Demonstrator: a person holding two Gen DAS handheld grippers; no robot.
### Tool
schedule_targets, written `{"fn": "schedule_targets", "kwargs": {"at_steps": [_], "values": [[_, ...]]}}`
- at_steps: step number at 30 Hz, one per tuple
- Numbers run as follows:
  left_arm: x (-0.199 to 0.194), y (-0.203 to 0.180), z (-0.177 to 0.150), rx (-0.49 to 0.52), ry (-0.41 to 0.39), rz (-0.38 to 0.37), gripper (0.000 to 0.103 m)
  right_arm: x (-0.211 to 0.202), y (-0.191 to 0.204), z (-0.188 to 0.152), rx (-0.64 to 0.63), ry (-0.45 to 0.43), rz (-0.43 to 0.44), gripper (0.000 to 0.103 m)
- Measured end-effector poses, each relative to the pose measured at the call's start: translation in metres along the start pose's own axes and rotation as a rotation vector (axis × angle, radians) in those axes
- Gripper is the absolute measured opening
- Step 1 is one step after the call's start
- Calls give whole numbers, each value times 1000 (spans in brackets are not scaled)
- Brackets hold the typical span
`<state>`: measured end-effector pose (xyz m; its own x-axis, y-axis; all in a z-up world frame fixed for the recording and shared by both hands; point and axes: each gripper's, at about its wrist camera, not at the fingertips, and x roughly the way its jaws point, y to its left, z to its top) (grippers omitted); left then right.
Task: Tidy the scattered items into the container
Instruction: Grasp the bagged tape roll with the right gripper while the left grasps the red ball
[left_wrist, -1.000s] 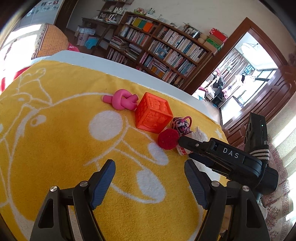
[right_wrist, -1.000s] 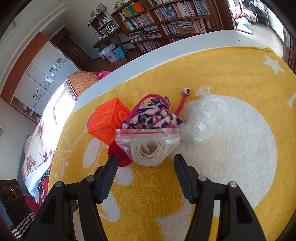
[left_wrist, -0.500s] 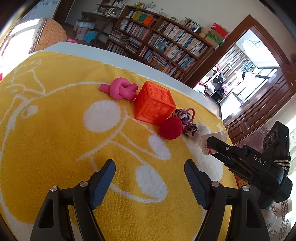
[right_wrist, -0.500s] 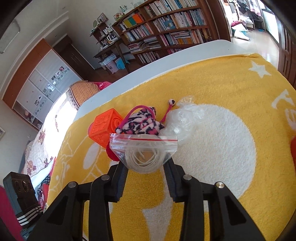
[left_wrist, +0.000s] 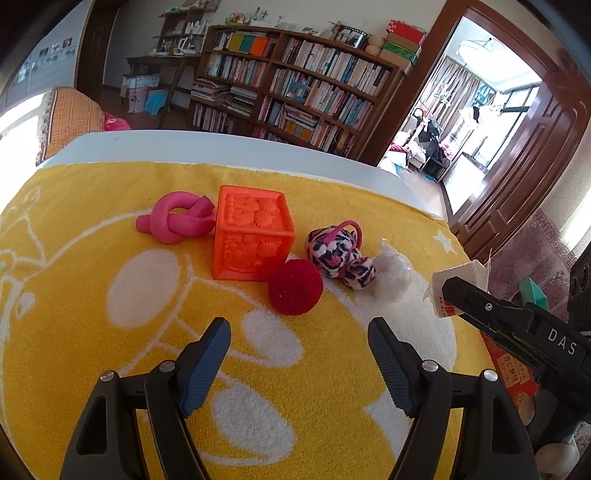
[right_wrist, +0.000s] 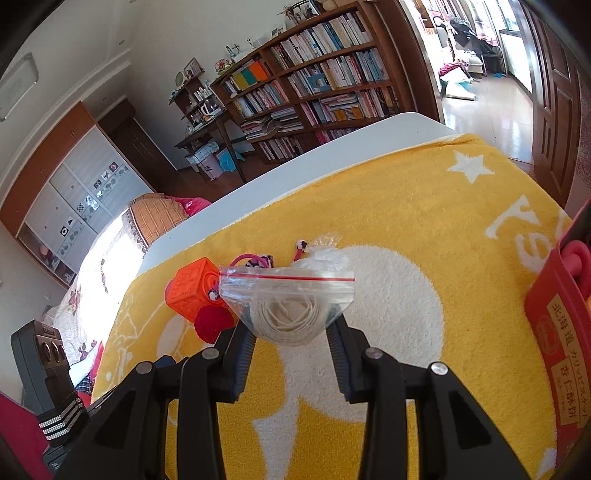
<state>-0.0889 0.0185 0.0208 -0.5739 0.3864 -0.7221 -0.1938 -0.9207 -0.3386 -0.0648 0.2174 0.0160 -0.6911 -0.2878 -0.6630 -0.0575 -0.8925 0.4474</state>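
Right gripper (right_wrist: 291, 332) is clamping small clear zip bag with red seal strip and coil of pale cord inside (right_wrist: 286, 295), bag lifted above yellow terry towel (right_wrist: 406, 206). Risk: slippery plastic is sliding out from pads (grip is low on bag, top is flopping). Red cardboard box with printed label (right_wrist: 554, 325) is sitting at 3 o'clock. Left gripper (left_wrist: 299, 354) is hovering wide, empty; red woolly ball (left_wrist: 294, 287) at its 12 o'clock.

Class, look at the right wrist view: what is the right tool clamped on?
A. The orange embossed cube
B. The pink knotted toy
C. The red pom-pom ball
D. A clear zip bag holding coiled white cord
D: the right tool has its fingers closed on the clear zip bag of coiled cord, lifted above the yellow towel.
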Motion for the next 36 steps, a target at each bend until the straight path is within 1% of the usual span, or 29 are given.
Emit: {"fn": "schedule_targets", "kwargs": {"at_steps": [8, 10, 11, 13, 16, 20, 24, 30, 36], "values": [[31, 4, 16, -48, 2, 40, 77, -2, -1, 2, 3, -19, -8, 41], [35, 6, 18, -38, 8, 42, 64, -2, -1, 2, -1, -19, -15, 41], [37, 7, 18, -37, 14, 37, 62, -1, -2, 2, -1, -18, -16, 41], [41, 11, 19, -54, 28, 13, 51, 0, -4, 1, 3, -13, -20, 41], [40, 17, 16, -91, 23, -32, 41, 3, -6, 1, 9, -9, -32, 41], [35, 20, 15, -85, 12, -49, 40, 3, -6, 0, 10, -16, -46, 41], [26, 14, 14, -56, -7, -43, 40, 1, -7, 0, 5, -26, -55, 41], [15, 3, 14, -32, -25, -62, 40, -8, -7, 3, 12, -62, -65, 41], [27, -4, 13, 6, -9, -11, 41, -19, 2, 4, -8, -104, -67, 41]]}}
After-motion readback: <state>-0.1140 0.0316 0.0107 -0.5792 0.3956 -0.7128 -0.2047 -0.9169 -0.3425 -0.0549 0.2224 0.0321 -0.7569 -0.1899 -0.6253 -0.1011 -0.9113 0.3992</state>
